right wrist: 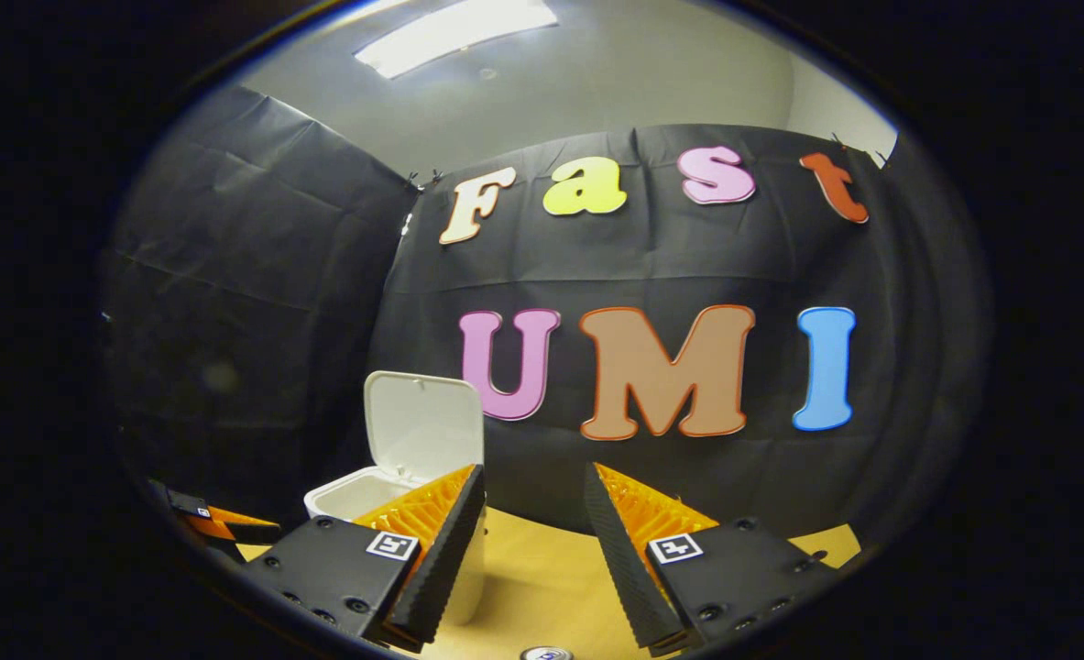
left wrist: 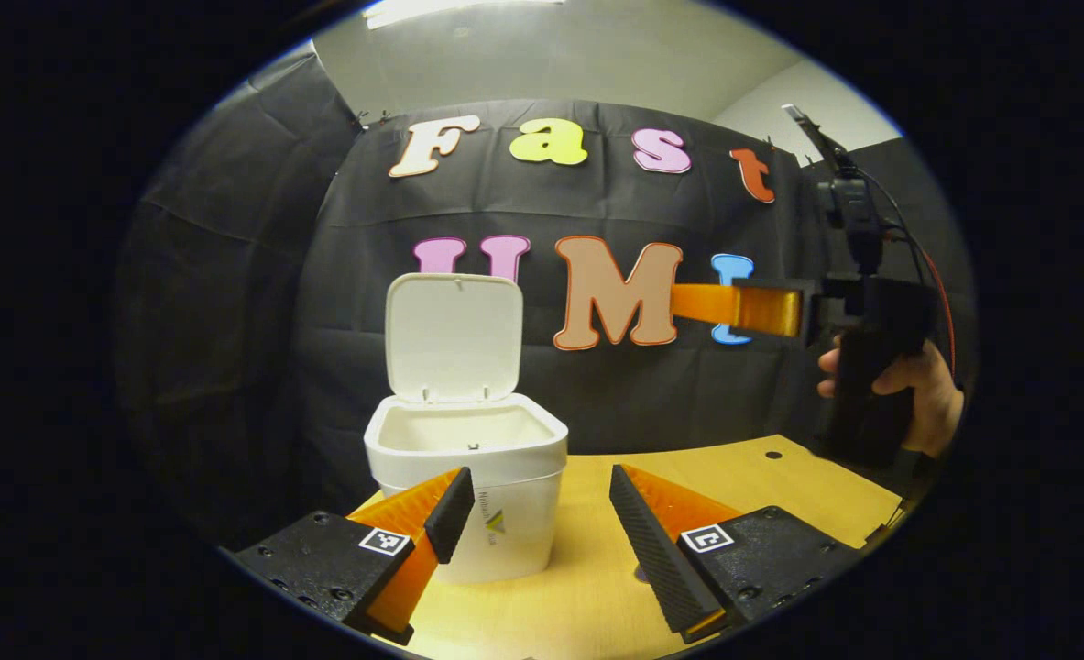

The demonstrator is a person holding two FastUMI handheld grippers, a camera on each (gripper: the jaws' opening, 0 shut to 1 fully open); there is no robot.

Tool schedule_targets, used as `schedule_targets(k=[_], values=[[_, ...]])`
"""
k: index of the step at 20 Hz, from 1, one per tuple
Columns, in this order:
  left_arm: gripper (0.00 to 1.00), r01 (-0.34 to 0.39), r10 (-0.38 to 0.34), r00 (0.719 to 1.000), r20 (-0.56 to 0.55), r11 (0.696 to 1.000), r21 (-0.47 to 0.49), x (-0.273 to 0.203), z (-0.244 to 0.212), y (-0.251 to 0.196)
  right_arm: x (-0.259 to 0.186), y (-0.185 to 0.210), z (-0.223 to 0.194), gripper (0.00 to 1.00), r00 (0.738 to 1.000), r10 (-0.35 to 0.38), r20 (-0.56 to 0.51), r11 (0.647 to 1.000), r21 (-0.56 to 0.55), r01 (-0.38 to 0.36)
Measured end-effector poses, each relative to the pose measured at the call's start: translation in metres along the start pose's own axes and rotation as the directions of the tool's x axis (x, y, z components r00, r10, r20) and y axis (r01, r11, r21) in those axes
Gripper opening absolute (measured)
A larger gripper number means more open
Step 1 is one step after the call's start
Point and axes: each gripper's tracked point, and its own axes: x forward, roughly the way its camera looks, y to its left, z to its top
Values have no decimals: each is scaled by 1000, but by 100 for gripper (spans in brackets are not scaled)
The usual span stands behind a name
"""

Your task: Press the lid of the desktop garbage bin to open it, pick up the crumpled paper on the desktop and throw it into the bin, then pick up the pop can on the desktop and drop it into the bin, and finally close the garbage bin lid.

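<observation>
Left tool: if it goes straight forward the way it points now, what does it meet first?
Probably nothing soon. The open left tool points just past the right side of the white bin, over bare table, toward the black cloth wall. Depth is unclear; its left finger might brush the bin.

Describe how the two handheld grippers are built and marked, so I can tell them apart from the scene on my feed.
Each gripper, the left gripper and the right gripper, has two wedge-shaped fingers with ribbed gripping faces, mounted on black blocks with visible screws. Each block carries a small square black-and-white tag. Seen from the left gripper view, the right one has a black pistol-style handle held by a hand, a black device mounted on top, and thin cables trailing behind.
</observation>
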Motion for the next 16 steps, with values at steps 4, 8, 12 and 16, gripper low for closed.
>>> schedule_targets(k=[4,8,12,16], values=[[91,60,-60,998,-12,998,3,19,-13,-40,-53,-70,4,77,990,-140,30,990,1,140],[92,116,-115,993,-40,993,7,36,-32,-78,-96,-129,-5,77,967,-256,13,966,28,256],[91,166,-164,984,-74,986,13,48,-53,-113,-131,-170,-22,77,942,-336,-22,941,40,337],[92,194,-190,974,-121,981,16,61,-84,-137,-163,-196,-43,77,921,-383,-73,922,28,386]])
